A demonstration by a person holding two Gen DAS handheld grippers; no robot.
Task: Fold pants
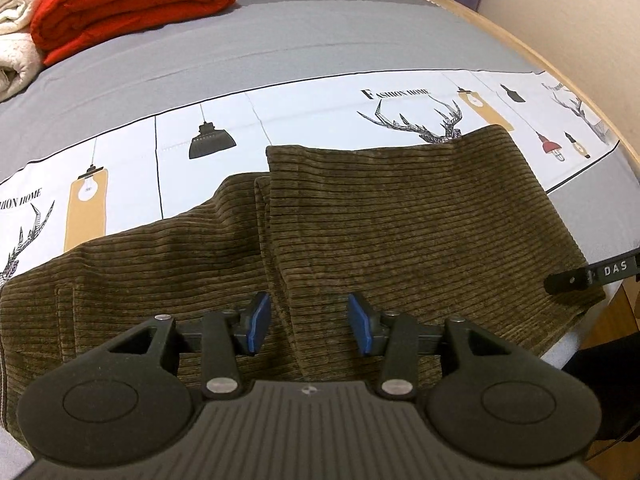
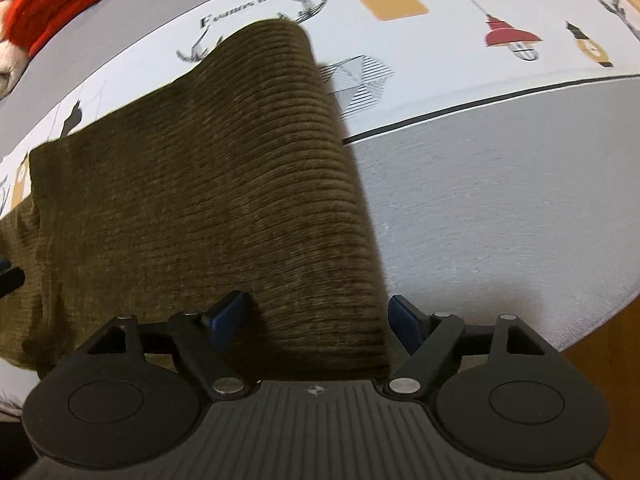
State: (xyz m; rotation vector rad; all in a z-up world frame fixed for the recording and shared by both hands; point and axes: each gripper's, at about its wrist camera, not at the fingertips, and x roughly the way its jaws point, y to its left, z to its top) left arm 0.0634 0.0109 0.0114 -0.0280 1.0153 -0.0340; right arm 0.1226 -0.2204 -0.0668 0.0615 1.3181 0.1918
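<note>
On the grey bed [image 1: 320, 40] with printed sheet [image 1: 320, 120]: olive pants [image 1: 400, 220]; both grippers [image 1: 308, 324] [image 2: 320, 320] spread, empty.

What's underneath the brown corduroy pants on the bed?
The pants lie on the white printed band of the grey bedcover. A deer print shows partly at their far edge; whatever is printed beneath them is covered.

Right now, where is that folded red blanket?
In the left wrist view the red blanket sits at the far upper left of the grey bed cover, beside a cream blanket and beyond the brown pants.
</note>
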